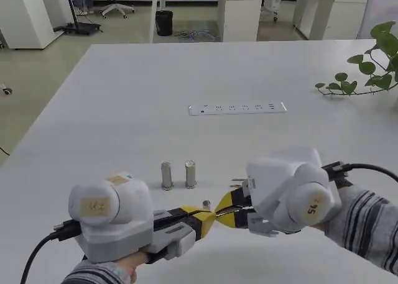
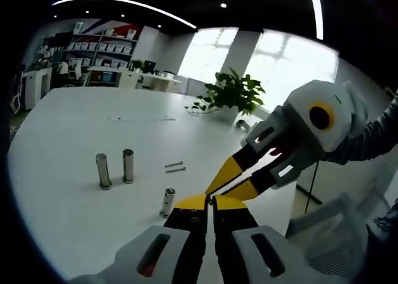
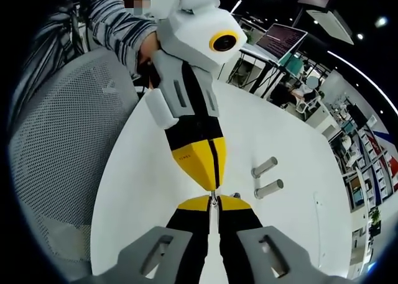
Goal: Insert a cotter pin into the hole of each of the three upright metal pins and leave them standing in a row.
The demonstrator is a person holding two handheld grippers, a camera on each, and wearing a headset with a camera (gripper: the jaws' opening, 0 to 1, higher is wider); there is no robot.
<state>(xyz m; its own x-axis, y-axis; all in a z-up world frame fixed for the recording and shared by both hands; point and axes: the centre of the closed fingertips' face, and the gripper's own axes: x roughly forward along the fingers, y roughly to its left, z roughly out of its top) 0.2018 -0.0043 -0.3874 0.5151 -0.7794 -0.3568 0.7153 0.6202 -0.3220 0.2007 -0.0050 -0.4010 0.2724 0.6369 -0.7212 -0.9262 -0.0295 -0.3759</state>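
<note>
Currently your left gripper (image 1: 207,217) and right gripper (image 1: 222,215) meet tip to tip low over the table (image 1: 124,110), both sets of jaws together. A thin cotter pin (image 3: 213,204) looks pinched in the right one; can't tell if the left grips it too. The third pin (image 2: 168,202) stands just beyond the tips, about equally near both, axis vertical, hole too small to see. The cotter runs along the right jaws, roughly level, so likely you aim it crosswise at that pin. Two other pins (image 1: 166,175) stand just beside; spare cotters (image 2: 175,167) lie further back.

Likely office, swivel chair (image 1: 117,6), cabinets (image 1: 245,10), shelving (image 2: 93,45)
</note>
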